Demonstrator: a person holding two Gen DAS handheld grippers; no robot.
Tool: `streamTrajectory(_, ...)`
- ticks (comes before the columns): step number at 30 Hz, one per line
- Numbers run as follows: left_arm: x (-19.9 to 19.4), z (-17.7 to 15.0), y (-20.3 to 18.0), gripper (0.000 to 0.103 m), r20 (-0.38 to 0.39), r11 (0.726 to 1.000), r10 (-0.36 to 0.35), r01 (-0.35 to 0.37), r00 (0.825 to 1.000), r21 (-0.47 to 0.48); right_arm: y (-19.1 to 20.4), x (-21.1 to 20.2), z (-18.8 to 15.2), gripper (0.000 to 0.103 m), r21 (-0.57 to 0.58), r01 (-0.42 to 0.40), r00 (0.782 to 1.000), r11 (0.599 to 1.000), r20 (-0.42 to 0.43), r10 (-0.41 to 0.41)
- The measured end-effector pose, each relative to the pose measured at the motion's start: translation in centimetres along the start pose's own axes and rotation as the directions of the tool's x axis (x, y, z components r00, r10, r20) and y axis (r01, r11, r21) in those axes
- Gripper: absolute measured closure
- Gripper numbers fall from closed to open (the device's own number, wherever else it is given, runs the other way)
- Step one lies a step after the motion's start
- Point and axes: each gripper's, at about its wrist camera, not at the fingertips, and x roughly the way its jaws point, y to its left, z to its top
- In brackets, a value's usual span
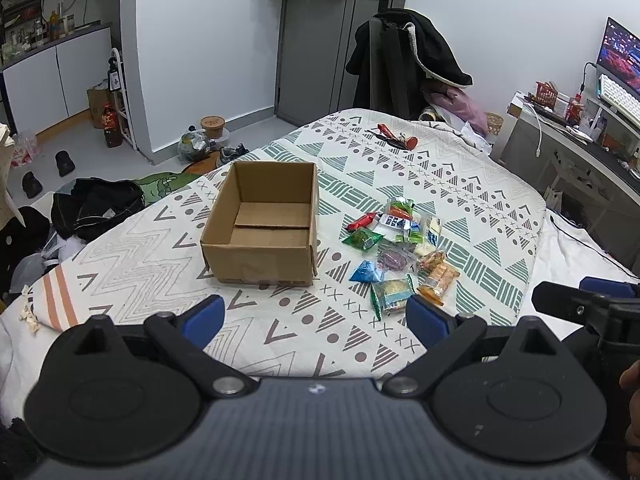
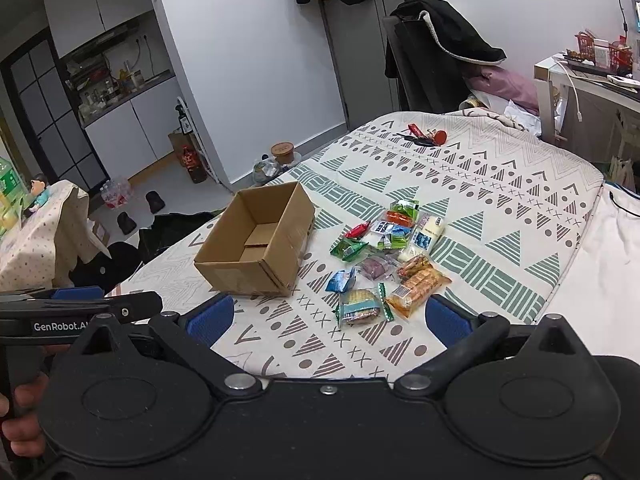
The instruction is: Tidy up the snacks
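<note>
Nothing packed yet: cardboard box (image 1: pixel 260 224) sits empty, snack packets (image 1: pixel 400 248) piled beside it, left gripper (image 1: pixel 316 320) and right gripper (image 2: pixel 330 320) both spread wide, holding nothing.

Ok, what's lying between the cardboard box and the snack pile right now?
Nothing: in both wrist views only bare patterned blanket separates the cardboard box from the snack pile. The box itself is empty.

Ahead of the left gripper (image 1: pixel 316 318) lies bare bedspread (image 1: pixel 280 320) up to the open box (image 1: pixel 262 224). Its upright walls block a low pass. Packets (image 2: pixel 384 264) crowd the bed just ahead of the right gripper (image 2: pixel 328 316).
</note>
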Motion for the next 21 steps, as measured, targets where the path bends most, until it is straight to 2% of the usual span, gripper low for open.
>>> streamTrajectory(21, -0.20, -0.10, -0.24, 0.006, 0.005, 1.000, -0.006, 0.006, 1.000, 0.001, 0.31, -0.25, 0.04, 0.000, -0.014, -0.007, 1.000, 1.000, 0.006, 0.007)
